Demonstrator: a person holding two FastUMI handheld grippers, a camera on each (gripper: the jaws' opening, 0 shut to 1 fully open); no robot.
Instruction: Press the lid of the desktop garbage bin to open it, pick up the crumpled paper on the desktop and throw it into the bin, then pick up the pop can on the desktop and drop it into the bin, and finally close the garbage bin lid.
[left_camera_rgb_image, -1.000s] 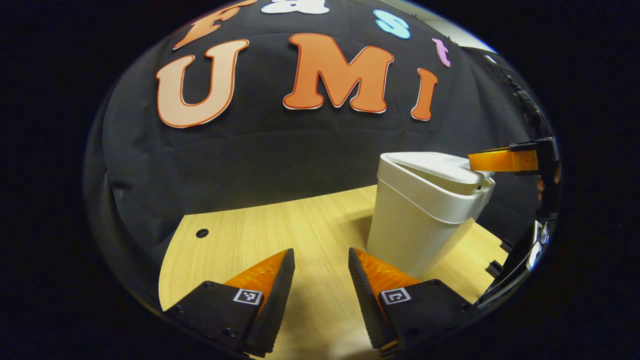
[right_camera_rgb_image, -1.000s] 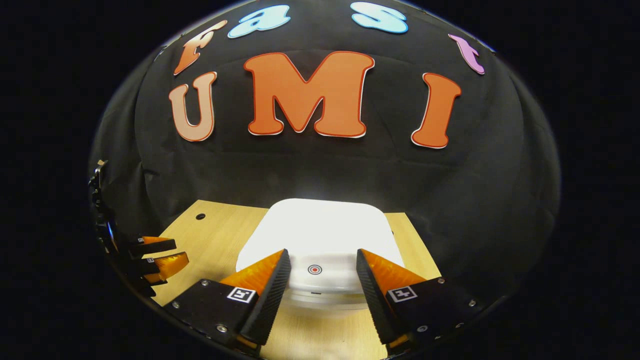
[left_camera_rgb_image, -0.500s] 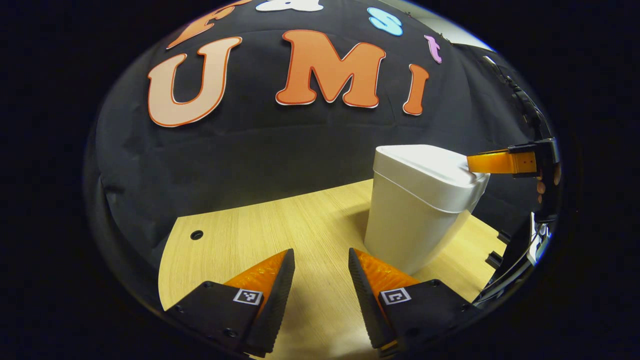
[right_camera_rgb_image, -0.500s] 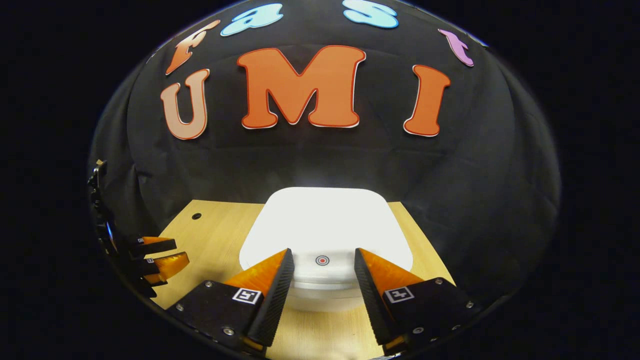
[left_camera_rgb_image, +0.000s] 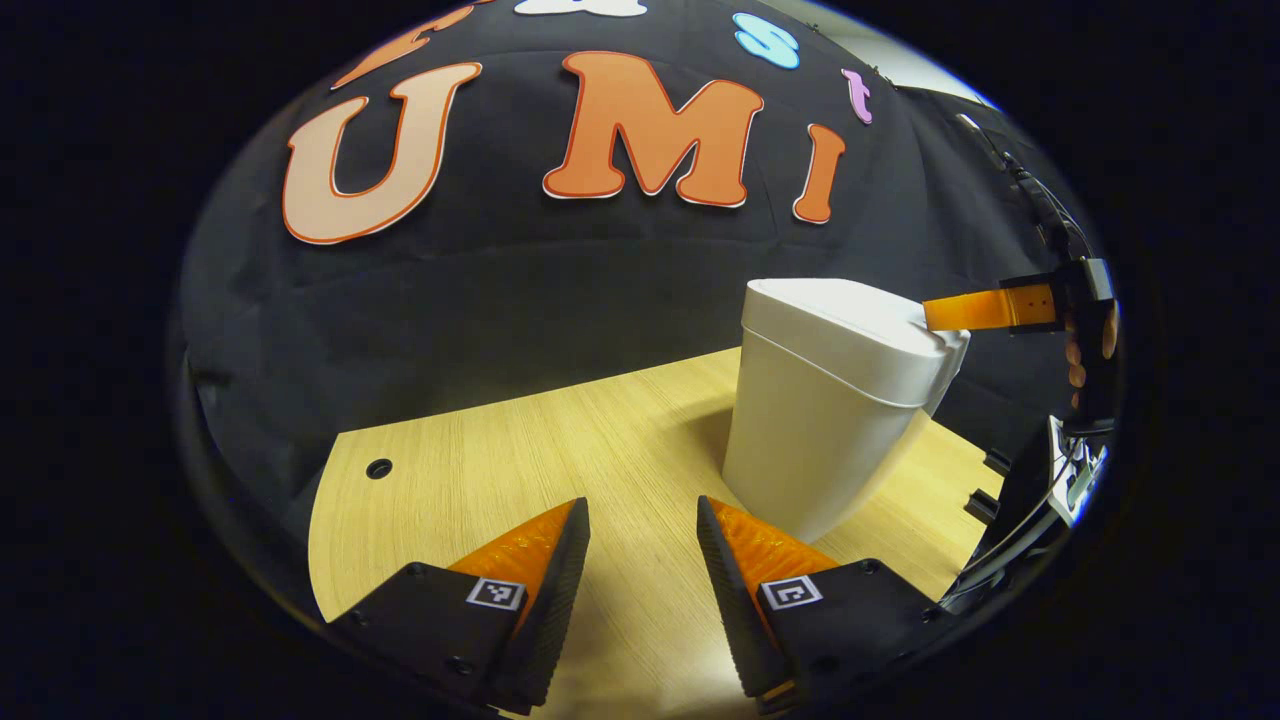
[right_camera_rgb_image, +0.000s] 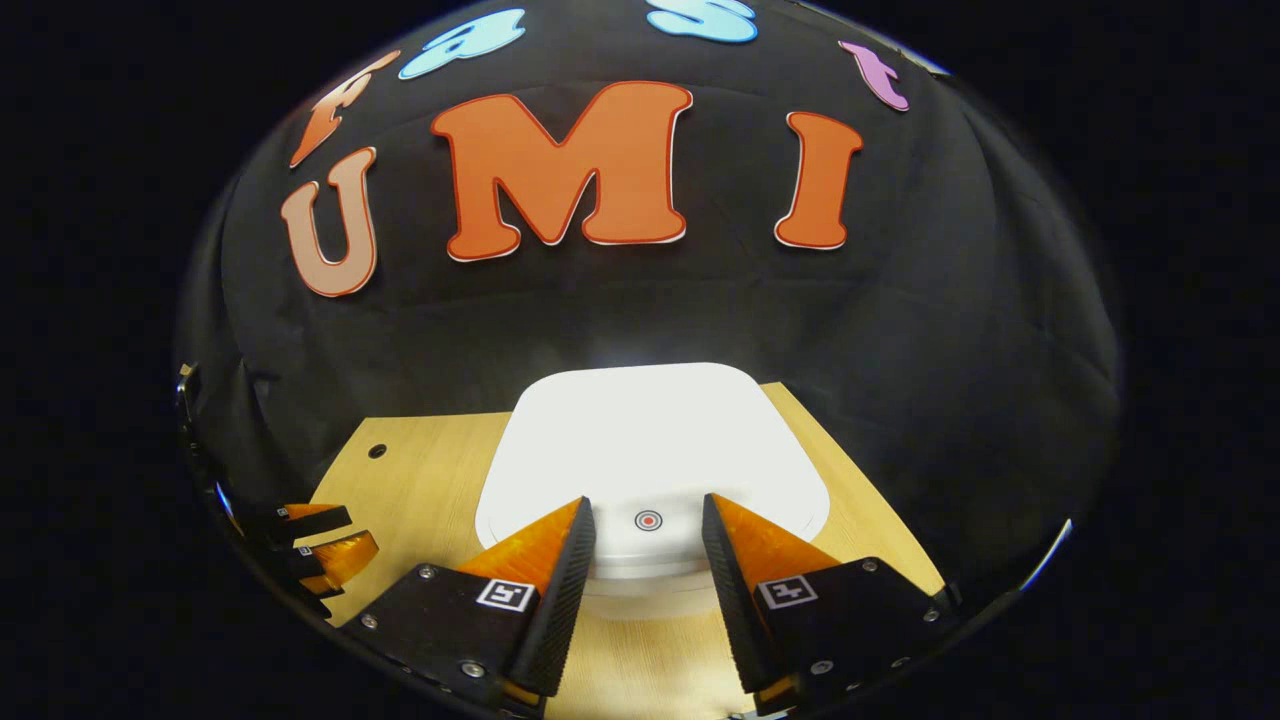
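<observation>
Two grippers at the bin, lid lying down flat.

Your right gripper (right_camera_rgb_image: 645, 540) sits at the near edge of the lid (right_camera_rgb_image: 645, 440) with its fingers released and parted, straddling the red-ringed press mark (right_camera_rgb_image: 648, 520); from the left gripper view one finger (left_camera_rgb_image: 965, 312) lies along the lid's right edge, though whether it bears down I cannot tell. That placement suits a push on the lid, which fits either opening it or having just shut it. Your left gripper (left_camera_rgb_image: 640, 560) hangs low over the counter (left_camera_rgb_image: 480, 470), left of the garbage bin (left_camera_rgb_image: 820, 430), fingers apart and grasping nothing, seemingly parked clear of the lid. Crumpled paper and pop can: not found on the visible counter; whether inside the bin, undetermined.
</observation>
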